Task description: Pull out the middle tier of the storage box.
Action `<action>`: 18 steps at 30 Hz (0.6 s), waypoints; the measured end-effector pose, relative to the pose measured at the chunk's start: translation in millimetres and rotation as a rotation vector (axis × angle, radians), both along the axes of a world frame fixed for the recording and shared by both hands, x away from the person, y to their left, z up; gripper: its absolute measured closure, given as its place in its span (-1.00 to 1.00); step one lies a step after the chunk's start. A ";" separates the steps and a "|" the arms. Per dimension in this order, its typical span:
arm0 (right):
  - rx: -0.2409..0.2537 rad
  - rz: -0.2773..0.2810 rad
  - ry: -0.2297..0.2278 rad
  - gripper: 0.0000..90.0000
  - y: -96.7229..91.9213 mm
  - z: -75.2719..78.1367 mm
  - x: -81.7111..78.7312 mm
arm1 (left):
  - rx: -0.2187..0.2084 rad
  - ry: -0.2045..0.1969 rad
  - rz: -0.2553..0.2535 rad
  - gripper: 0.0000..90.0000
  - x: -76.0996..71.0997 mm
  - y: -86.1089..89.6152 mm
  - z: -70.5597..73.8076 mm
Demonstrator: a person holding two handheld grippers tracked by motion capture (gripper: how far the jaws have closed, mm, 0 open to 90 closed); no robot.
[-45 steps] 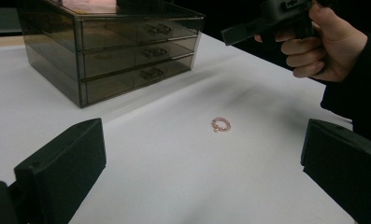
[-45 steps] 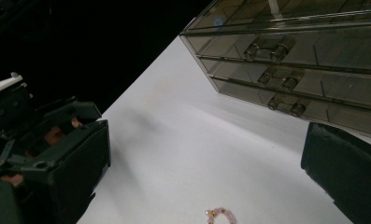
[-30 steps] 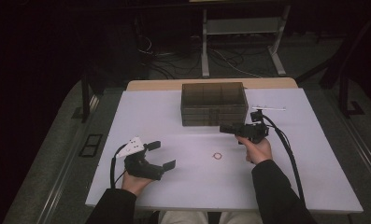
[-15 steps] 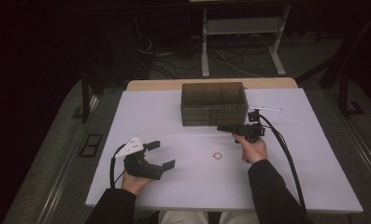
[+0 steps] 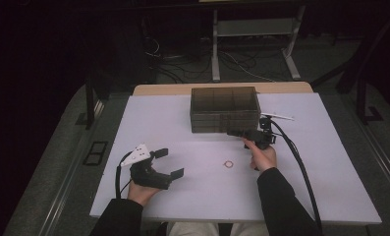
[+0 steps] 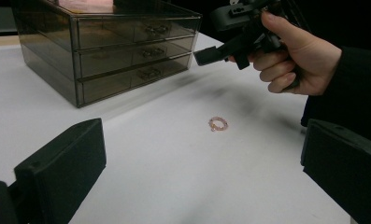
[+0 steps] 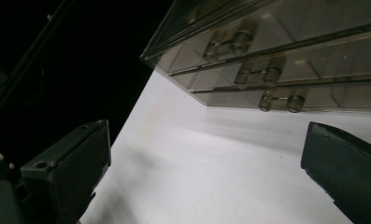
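A smoky clear drawer box [image 5: 224, 109] with three stacked drawers stands at the table's far middle. Its small handles [image 7: 262, 72] face me. A small pinkish ring [image 5: 229, 164] lies on the white table [image 5: 300, 187] in front of it. My right gripper [image 5: 235, 132] is turned on its side just before the box's lower front, right of centre. It is open with nothing between its jaws [image 7: 206, 154]. My left gripper [image 5: 170, 162] rests near the front left, open and empty, pointing toward the ring [image 6: 217, 123].
The left gripper view takes in the right hand and its gripper [image 6: 220, 44] above and beyond the ring. A cable [image 5: 300, 167] trails from the right gripper across the table's right side. Beyond the table are a dark floor, cables and a metal stand [image 5: 251, 29].
My right gripper has moved left and slightly forward, closer to the drawer box front. The left gripper and the ring have stayed put.
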State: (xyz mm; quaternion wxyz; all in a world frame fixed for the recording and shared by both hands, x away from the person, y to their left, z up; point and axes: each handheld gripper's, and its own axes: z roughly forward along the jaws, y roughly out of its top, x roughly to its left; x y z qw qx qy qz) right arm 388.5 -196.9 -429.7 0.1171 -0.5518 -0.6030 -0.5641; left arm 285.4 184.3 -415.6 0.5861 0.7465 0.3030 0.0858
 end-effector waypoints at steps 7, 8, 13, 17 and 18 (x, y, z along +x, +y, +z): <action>0.071 -0.048 0.074 -0.98 -6.4 -7.4 6.4 | -0.003 -0.002 0.000 -1.00 -0.1 0.2 0.1; 0.073 -0.054 0.078 -0.98 -6.7 -7.9 7.0 | -0.002 -0.002 0.000 -1.00 -0.1 0.2 0.1; 0.115 -0.081 0.103 -0.98 -6.1 -10.6 8.3 | -0.004 -0.001 0.001 -1.00 -0.1 0.3 0.2; 0.172 -0.108 0.136 -0.98 -3.9 -14.5 8.4 | -0.006 -0.001 0.000 -1.00 -0.4 0.2 0.3; 0.184 -0.120 0.146 -0.98 -3.3 -15.5 8.5 | -0.005 -0.001 0.000 -1.00 -0.3 0.3 0.3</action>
